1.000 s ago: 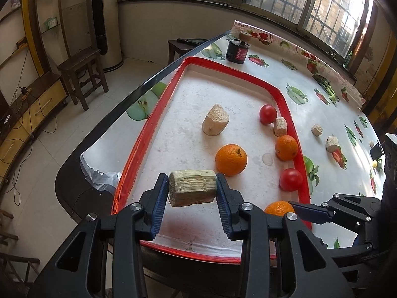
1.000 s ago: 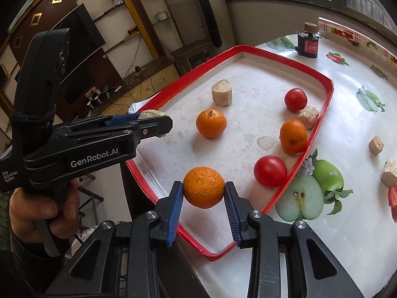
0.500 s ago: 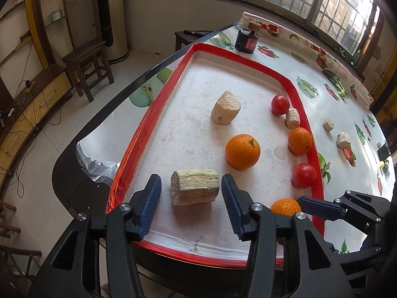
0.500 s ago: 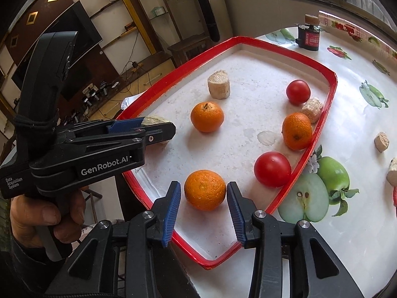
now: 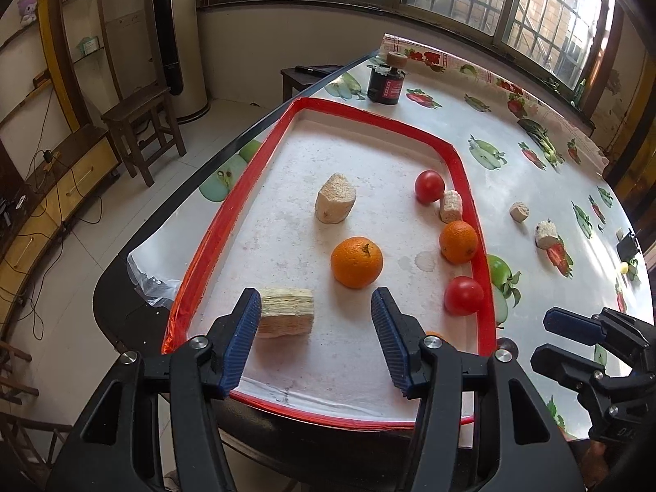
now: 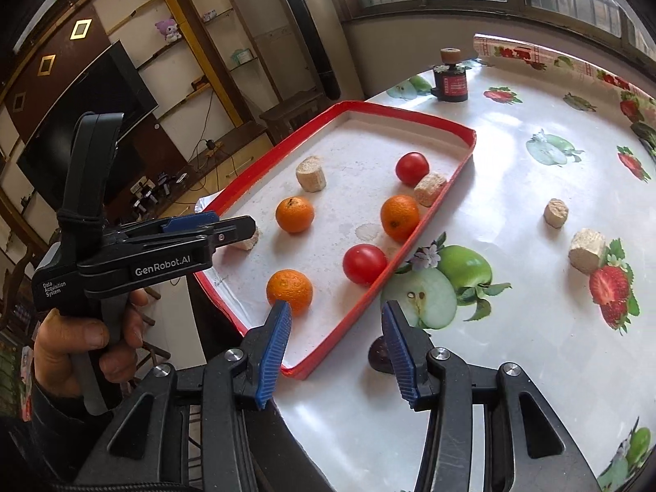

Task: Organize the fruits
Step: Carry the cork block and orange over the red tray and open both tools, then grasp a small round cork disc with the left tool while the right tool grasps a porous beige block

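Red tray (image 5: 467,188) lying on the desk (image 6: 512,188), serving as landmark. Left gripper (image 5: 315,336): jaws standing released, a pale cut chunk (image 5: 287,317) sitting in the tray's near left corner just beside the left jaw. Right gripper (image 6: 334,346): jaws opening, nothing pressing between them, an orange (image 6: 289,291) resting in the tray's near end by the left jaw. Two more oranges, two tomatoes and pale chunks lying inside the tray; other chunks sitting outside it

Red-rimmed white tray (image 5: 459,160) holds orange oranges (image 5: 356,261) and red tomatoes (image 5: 429,186) on a fruit-print tablecloth (image 6: 533,188).
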Motion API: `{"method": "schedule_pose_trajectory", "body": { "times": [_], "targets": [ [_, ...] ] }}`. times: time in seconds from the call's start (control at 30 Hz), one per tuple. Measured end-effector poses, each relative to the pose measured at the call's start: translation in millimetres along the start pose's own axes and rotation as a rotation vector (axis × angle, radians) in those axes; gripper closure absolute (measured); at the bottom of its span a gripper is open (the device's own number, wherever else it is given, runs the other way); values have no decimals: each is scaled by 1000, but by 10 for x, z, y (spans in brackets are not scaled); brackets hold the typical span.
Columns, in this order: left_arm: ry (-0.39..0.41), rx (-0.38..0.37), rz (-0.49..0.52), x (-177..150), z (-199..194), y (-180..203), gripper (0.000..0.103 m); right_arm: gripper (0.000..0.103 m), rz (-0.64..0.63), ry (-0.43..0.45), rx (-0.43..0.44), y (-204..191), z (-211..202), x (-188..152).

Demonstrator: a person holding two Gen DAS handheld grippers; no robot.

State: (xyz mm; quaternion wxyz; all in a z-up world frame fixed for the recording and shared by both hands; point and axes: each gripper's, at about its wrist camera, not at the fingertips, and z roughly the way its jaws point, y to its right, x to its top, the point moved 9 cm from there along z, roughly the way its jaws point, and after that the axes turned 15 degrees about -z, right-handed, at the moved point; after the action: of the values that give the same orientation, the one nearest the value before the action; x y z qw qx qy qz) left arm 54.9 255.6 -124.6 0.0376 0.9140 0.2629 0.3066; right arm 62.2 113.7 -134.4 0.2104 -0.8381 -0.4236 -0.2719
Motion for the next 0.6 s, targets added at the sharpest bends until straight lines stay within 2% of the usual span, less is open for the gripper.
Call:
{"method": "schedule_pose_trajectory", "body": {
  "times": [0.27,0.6],
  "targets": [
    [-8,-75,57,-63,-81,467,48,55,114,23,-78,542,-337,-247],
    [-42,-147,151,-218,-51,1141,48,54,212,22,-162,1094,-566,-574]
  ]
}}
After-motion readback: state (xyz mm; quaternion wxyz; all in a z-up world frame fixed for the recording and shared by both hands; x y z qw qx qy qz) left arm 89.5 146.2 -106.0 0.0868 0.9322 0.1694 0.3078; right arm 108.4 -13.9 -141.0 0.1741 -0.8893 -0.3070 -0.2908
